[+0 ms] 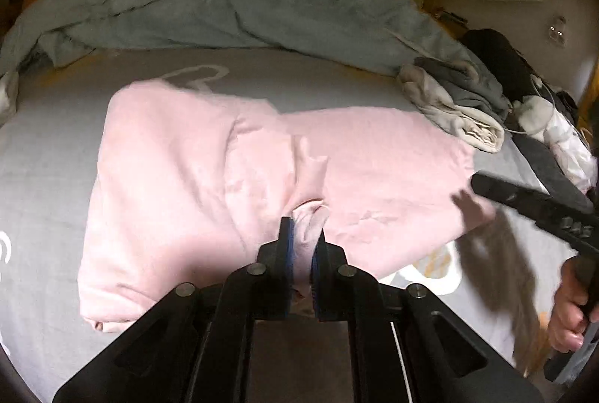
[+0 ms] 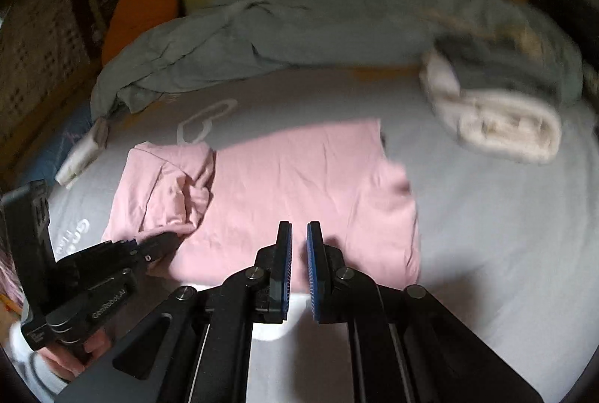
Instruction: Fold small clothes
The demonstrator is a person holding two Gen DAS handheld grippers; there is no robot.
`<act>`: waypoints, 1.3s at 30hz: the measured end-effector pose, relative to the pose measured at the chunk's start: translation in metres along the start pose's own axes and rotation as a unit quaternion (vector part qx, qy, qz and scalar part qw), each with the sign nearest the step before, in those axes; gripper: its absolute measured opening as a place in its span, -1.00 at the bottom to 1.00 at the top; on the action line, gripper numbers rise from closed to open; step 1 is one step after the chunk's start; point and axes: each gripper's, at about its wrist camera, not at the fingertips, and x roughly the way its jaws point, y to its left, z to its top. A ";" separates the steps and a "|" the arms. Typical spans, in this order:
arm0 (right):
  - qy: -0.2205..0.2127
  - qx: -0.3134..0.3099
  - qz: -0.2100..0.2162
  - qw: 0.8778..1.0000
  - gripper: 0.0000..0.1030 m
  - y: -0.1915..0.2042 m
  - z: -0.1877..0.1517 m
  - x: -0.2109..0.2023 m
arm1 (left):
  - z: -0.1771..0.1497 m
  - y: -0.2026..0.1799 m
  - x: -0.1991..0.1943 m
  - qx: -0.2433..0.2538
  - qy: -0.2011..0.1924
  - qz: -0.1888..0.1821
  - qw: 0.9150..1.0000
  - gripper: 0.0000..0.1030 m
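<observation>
One pink garment (image 1: 209,178) lies spread on the grey bed sheet (image 2: 486,215), partly folded: its left end is doubled over in a rumpled wad, while the rest lies fairly flat with light creases. The left tongs (image 1: 303,234) pinch a raised ridge of pink cloth at the garment's near edge. The right tongs (image 2: 298,238) hover over the near edge with a narrow gap between the pads, holding nothing. The fold seems midway; the next move likely calls for carrying the pinched edge across the garment and smoothing it. Beyond the garment lies a crumpled blue-grey blanket (image 1: 262,6); to its far right sits a rolled cream cloth (image 2: 505,129).
</observation>
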 end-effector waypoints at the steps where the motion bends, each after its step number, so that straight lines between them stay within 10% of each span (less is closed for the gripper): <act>1: 0.005 0.002 0.008 1.000 -0.85 0.000 0.000 0.002 | -0.003 -0.001 -0.010 0.006 -0.004 -0.018 1.000 -0.77; 5: -0.059 -0.052 0.013 0.997 -0.85 0.024 -0.002 -0.022 | -0.012 0.004 -0.043 0.019 0.006 -0.077 0.997 -0.08; 14: -0.046 -0.088 0.096 0.990 -0.85 0.077 -0.005 -0.002 | -0.017 0.063 -0.064 -0.035 -0.039 0.036 0.998 -0.11; 18: -0.010 -0.102 0.142 0.985 -0.85 0.101 -0.013 0.024 | -0.024 0.092 -0.042 -0.064 0.007 0.072 0.995 -0.08; 23: 0.035 -0.106 0.064 0.992 -0.85 0.096 -0.031 0.062 | -0.033 0.098 -0.044 -0.069 0.009 0.068 0.995 -0.05; 39: 0.015 -0.076 0.033 0.996 -0.75 0.062 -0.039 0.045 | -0.041 0.075 -0.046 -0.023 -0.015 0.120 0.992 0.39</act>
